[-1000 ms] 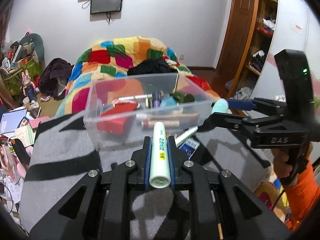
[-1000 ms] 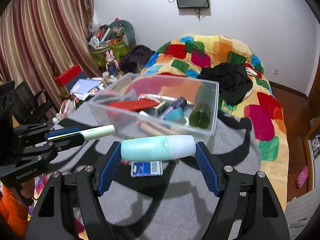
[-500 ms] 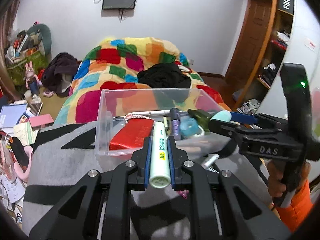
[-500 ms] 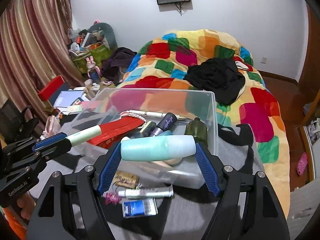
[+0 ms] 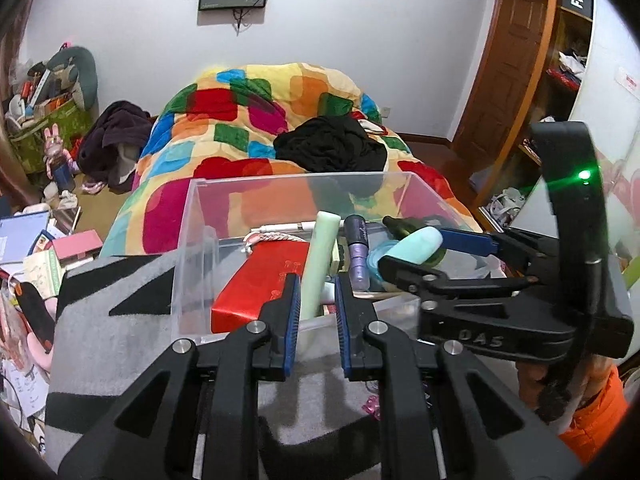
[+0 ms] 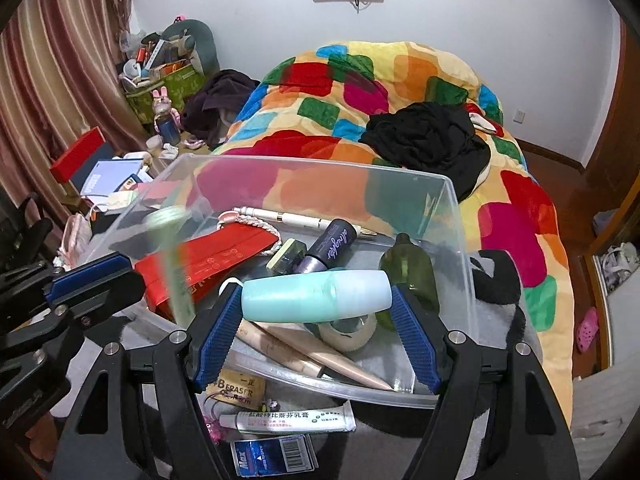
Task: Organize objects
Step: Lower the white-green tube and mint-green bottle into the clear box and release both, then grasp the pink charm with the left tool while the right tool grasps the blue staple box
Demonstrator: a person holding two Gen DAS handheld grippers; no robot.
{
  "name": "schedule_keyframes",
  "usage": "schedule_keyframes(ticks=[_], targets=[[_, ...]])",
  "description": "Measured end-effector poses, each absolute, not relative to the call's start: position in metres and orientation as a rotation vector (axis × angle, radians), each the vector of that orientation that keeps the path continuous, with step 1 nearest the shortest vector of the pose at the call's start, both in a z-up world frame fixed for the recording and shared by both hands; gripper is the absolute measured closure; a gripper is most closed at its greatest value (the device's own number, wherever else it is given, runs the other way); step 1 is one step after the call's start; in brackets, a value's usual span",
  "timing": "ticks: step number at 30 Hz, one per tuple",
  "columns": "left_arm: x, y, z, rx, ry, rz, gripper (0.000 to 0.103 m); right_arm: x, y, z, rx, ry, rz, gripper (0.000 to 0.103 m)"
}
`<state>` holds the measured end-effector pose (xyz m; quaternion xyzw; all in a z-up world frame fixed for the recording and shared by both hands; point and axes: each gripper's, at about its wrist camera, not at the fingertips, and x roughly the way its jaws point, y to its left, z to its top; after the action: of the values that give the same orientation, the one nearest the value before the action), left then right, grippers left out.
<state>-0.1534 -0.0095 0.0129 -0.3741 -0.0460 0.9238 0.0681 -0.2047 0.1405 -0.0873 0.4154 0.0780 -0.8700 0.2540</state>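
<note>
A clear plastic box [image 5: 300,178] [image 6: 320,168] stands on a grey and black blanket. It holds a red packet [image 6: 208,256], a purple tube [image 6: 332,244], a green bottle [image 6: 408,276], a tape roll and wooden sticks. My left gripper [image 5: 317,280] [image 6: 120,280] hangs over the box's near wall. Its jaws stand barely apart, so I call it open. A pale green tube [image 5: 320,256] [image 6: 172,264] is loose between them, blurred and tipping into the box. My right gripper [image 6: 316,296] [image 5: 412,252] is shut on a mint bottle [image 6: 312,296] [image 5: 416,242], held crosswise above the box.
In front of the box lie an ointment tube [image 6: 288,418], a blue card pack [image 6: 272,458] and an eraser tag [image 6: 240,390]. A bed with a colourful quilt [image 6: 400,80] rises behind. Clutter fills the floor at left. An orange sleeve [image 5: 592,420] holds the right gripper.
Both grippers have come forward over the box. The pale green tube has slid forward out of the left jaws and now tips down into the box. The mint bottle stays gripped.
</note>
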Motion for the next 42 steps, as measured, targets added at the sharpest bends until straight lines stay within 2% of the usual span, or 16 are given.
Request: schedule_keyframes(ticks=[7, 14, 19, 21, 34, 37, 40, 42], targets=[[-0.143, -0.009, 0.021, -1.098, -0.140, 2.789, 0.073, -0.196, 0.143, -0.082, 1.110, 0.227, -2.358, 0.027], [-0.124, -0.006, 0.035, -1.035, -0.112, 2.819, 0.048, -0.175, 0.155, -0.069, 1.051, 0.255, -2.358, 0.026], [-0.110, -0.005, 0.035, -1.031, -0.091, 2.809, 0.044, -0.154, 0.171, -0.061, 0.998, 0.276, -2.368, 0.021], [-0.107, -0.004, 0.031, -1.046, -0.087, 2.803, 0.035, -0.147, 0.178, -0.060, 0.986, 0.276, -2.371, 0.020], [-0.093, -0.001, -0.031, -1.309, -0.061, 2.676, 0.035, -0.123, 0.167, -0.129, 1.153, 0.428, -2.168, 0.019], [-0.091, -0.002, -0.040, -1.345, -0.067, 2.651, 0.035, -0.124, 0.161, -0.138, 1.165, 0.440, -2.133, 0.022], [-0.093, 0.001, -0.042, -1.357, -0.064, 2.633, 0.035, -0.128, 0.162, -0.138, 1.178, 0.399, -2.102, 0.042], [-0.096, 0.005, -0.043, -1.361, -0.058, 2.615, 0.035, -0.131, 0.166, -0.138, 1.185, 0.373, -2.099, 0.050]])
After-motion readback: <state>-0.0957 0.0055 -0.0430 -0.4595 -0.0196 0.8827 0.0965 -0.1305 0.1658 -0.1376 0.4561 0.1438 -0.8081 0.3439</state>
